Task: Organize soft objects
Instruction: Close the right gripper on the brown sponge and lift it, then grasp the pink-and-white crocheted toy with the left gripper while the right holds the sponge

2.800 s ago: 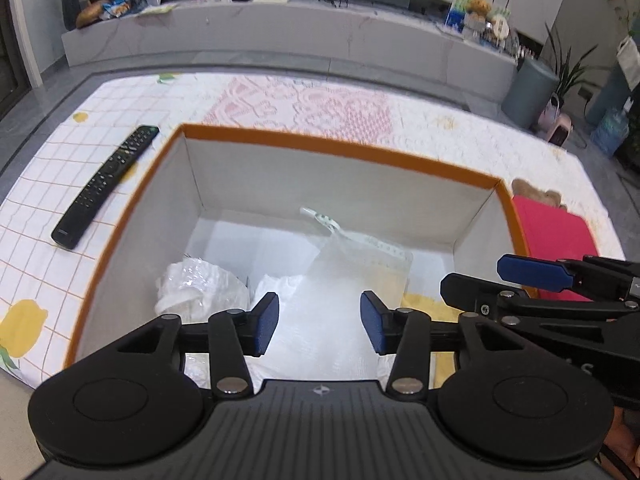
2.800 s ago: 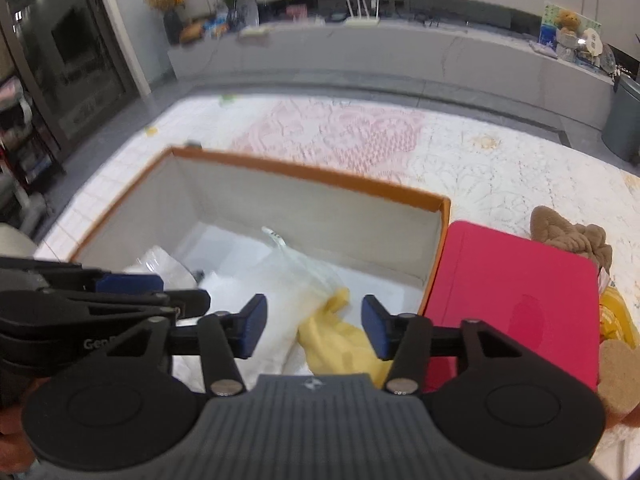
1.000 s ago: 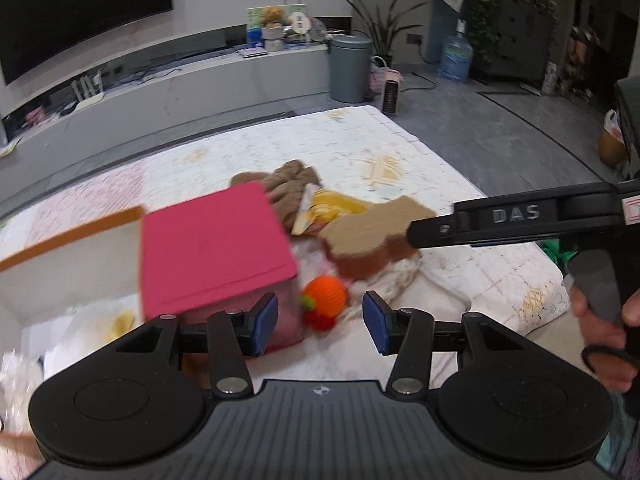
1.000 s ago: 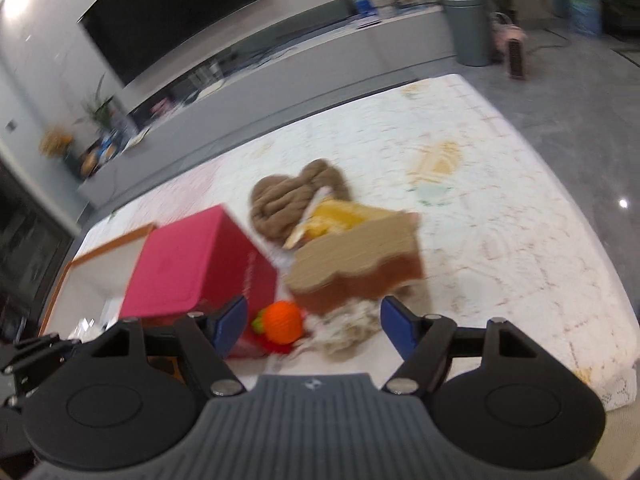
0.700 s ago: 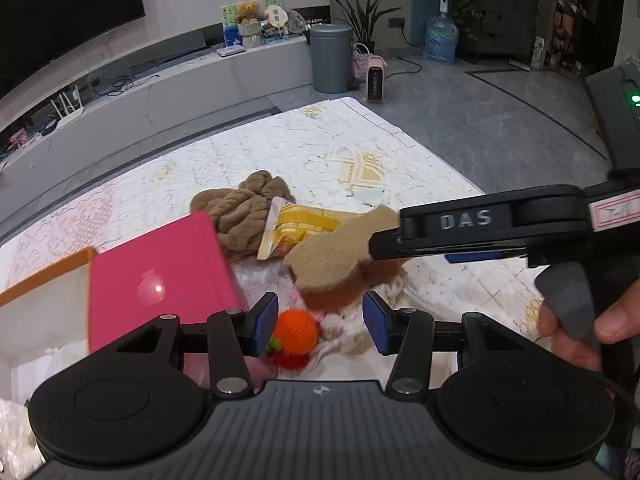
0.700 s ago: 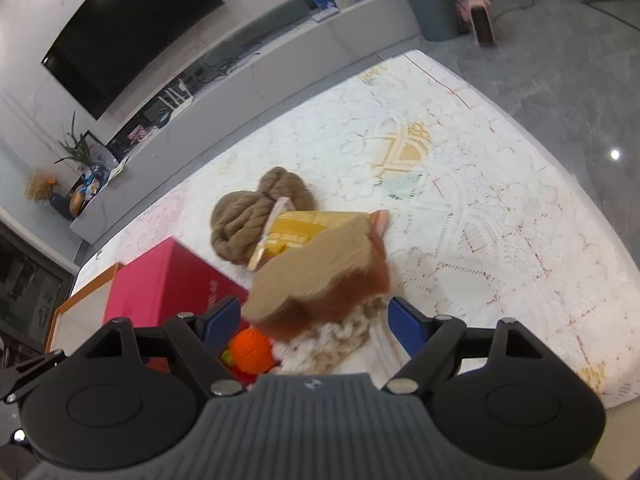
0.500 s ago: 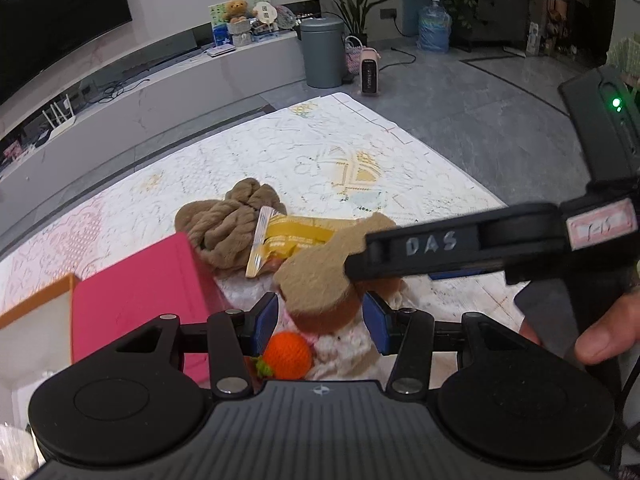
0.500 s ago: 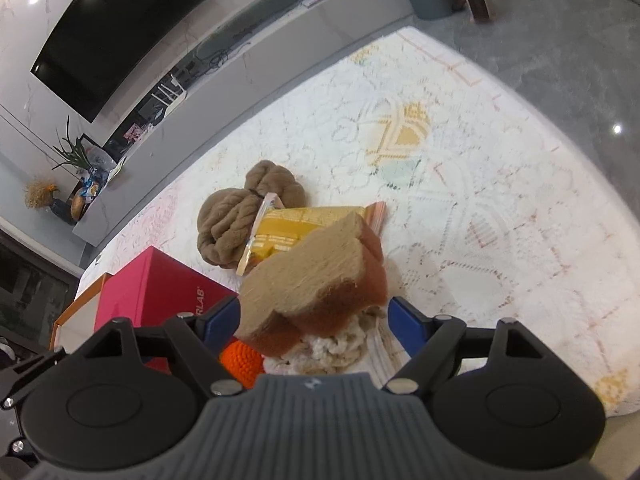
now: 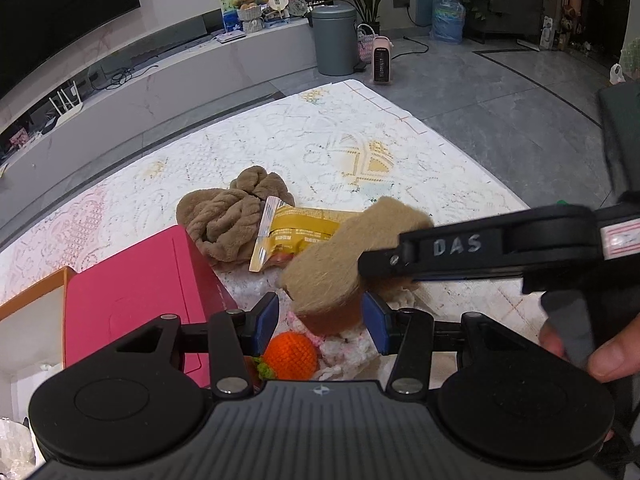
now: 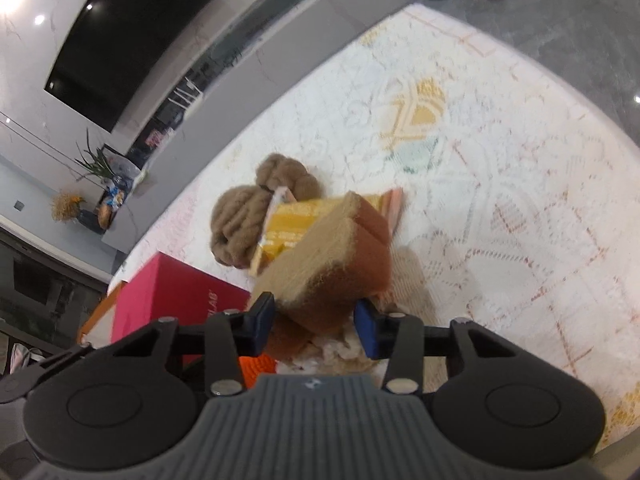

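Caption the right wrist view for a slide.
Right claw closing on a tan toast-shaped plush atop the pile beside the red box.

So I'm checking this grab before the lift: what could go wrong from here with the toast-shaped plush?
1. The right gripper has just been closing on the toast plush, pads at its near end only; it could sag or slip out.
2. The plush lies on the white knitted piece and beside the orange knitted ball; either may snag and drag along.
3. The left gripper stands open close by, so the two could bump.
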